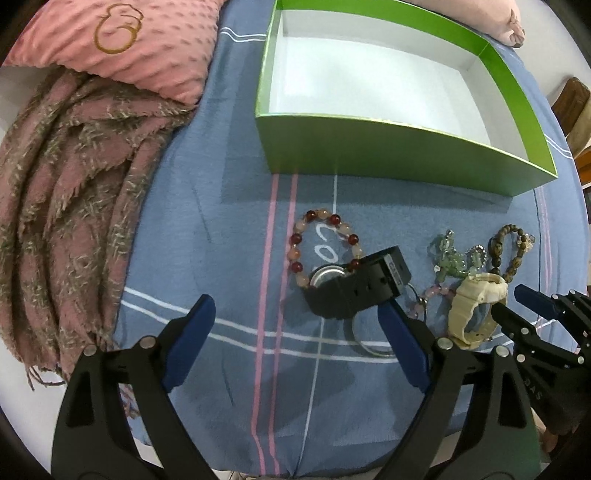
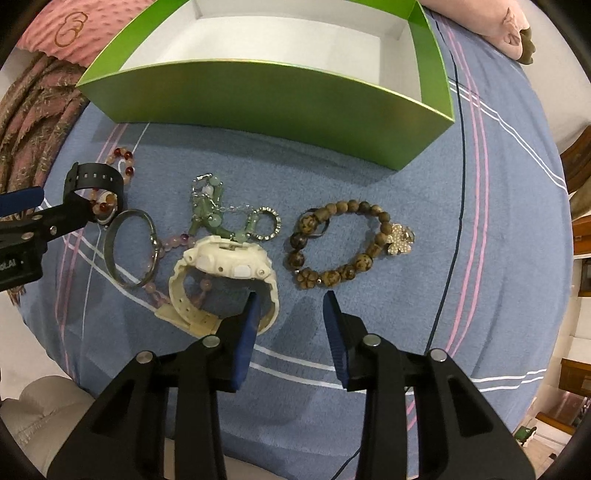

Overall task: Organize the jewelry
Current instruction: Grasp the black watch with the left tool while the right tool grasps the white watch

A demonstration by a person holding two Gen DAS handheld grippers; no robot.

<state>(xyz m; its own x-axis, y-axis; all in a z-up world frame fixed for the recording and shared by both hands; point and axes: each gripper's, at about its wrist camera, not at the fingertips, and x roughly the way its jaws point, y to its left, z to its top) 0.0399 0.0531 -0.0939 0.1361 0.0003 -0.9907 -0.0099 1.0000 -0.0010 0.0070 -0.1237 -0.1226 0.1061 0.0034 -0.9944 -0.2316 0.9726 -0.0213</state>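
Observation:
Jewelry lies on a blue striped cloth in front of an empty green box (image 1: 399, 147) (image 2: 258, 99). A black watch (image 1: 354, 288) (image 2: 94, 181) rests on a red bead bracelet (image 1: 317, 236). My left gripper (image 1: 295, 317) is open; its right finger touches the black watch's strap. A cream watch (image 2: 221, 273) (image 1: 476, 306), a metal bangle (image 2: 129, 247), a green bead chain (image 2: 210, 214) and a brown bead bracelet (image 2: 343, 243) lie to the right. My right gripper (image 2: 291, 306) is open, its left finger against the cream watch's band.
A pink pillow (image 1: 122, 40) and a pink fringed scarf (image 1: 62, 206) lie at the left. Another pillow (image 2: 498, 26) sits behind the box at the right. The cloth's front edge is just below the grippers.

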